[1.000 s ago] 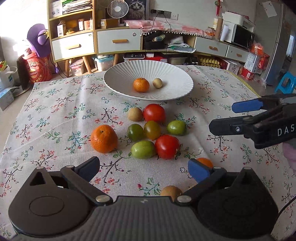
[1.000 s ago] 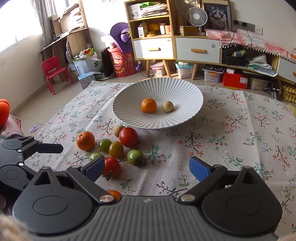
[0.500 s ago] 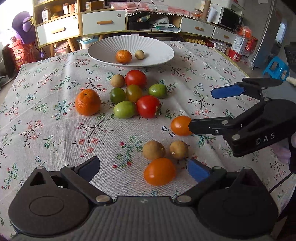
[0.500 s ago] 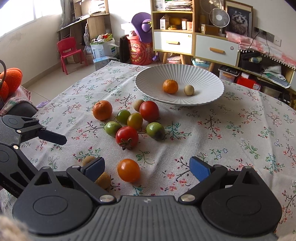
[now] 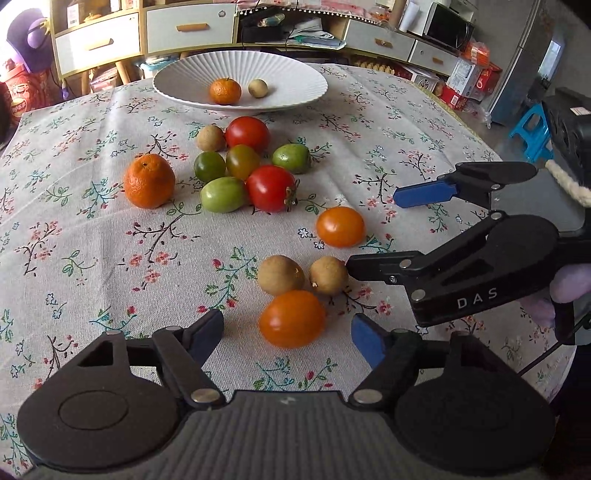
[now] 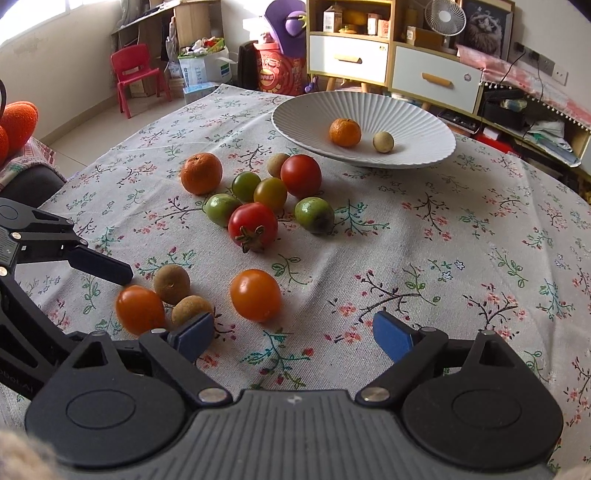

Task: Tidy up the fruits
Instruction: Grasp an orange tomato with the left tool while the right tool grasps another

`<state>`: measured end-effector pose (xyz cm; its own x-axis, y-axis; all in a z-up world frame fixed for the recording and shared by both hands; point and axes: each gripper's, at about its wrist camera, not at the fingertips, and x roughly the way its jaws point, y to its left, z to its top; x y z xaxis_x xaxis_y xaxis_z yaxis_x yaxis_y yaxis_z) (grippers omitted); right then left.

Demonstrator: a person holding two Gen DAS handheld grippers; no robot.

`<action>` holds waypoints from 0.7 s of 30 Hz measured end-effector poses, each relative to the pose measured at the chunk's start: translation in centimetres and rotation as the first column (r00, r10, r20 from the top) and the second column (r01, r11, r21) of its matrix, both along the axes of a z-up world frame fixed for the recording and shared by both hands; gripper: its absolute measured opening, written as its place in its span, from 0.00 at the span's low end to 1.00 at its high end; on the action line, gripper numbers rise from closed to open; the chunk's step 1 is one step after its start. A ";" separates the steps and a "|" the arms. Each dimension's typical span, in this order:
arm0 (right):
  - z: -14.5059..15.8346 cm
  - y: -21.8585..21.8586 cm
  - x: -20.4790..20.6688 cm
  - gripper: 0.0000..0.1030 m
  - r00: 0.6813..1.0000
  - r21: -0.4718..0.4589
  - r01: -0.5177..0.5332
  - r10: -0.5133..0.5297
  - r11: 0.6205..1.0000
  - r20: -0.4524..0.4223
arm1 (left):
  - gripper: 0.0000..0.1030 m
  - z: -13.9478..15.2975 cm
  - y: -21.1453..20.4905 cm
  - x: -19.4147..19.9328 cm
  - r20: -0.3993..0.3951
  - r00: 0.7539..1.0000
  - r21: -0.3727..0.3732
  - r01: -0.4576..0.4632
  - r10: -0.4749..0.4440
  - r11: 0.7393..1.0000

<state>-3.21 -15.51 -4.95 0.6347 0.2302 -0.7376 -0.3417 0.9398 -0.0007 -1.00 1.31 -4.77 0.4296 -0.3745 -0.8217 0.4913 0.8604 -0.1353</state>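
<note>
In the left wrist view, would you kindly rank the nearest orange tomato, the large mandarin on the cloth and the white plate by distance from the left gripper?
From the left gripper:
1. Orange tomato, between its open jaws.
2. Large mandarin, mid-cloth, left.
3. White plate, far end of the table.

Both wrist views look down, close, over one fruit-strewn tablecloth point(image 5: 92, 258).

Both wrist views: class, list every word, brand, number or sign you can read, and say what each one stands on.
"DAS": white capitals on the black finger arm of the right gripper, seen in the left wrist view.
Partial white lettering on the left gripper, at the right wrist view's left edge: cut off, unreadable.
Print on the red drum, the shelf cartons and the floor boxes: too small or blurred.
</note>
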 end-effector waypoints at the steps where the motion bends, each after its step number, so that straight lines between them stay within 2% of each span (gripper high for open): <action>1: 0.0 0.1 0.0 0.84 1.000 -0.002 -0.004 0.004 1.000 -0.004 | 0.66 0.0 0.0 0.1 -0.001 1.000 -0.003 -0.002 0.002 1.000; 10: 0.2 0.7 -0.2 0.62 0.999 0.003 -0.042 0.042 0.999 -0.018 | 0.41 0.2 -0.1 0.0 0.005 1.000 0.009 0.006 -0.006 1.000; 12: 0.2 0.8 -0.2 0.58 0.999 0.003 -0.048 0.048 0.999 -0.020 | 0.32 0.2 -0.2 0.0 0.006 1.000 0.012 0.017 -0.017 1.000; 15: 0.4 1.0 0.0 0.51 0.998 0.008 -0.055 0.055 0.998 -0.022 | 0.30 0.2 -0.4 0.0 0.012 1.000 0.019 0.024 -0.024 1.000; 21: 0.5 1.1 0.2 0.43 0.998 0.029 -0.059 0.060 0.998 -0.025 | 0.29 0.3 -0.3 0.0 0.017 1.000 0.022 0.017 -0.017 1.000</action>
<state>-3.00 -14.40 -4.44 0.5998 0.2882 -0.7464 -0.3965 0.9173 0.0356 -0.99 1.05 -4.50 0.4372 -0.3635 -0.8226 0.5079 0.8546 -0.1078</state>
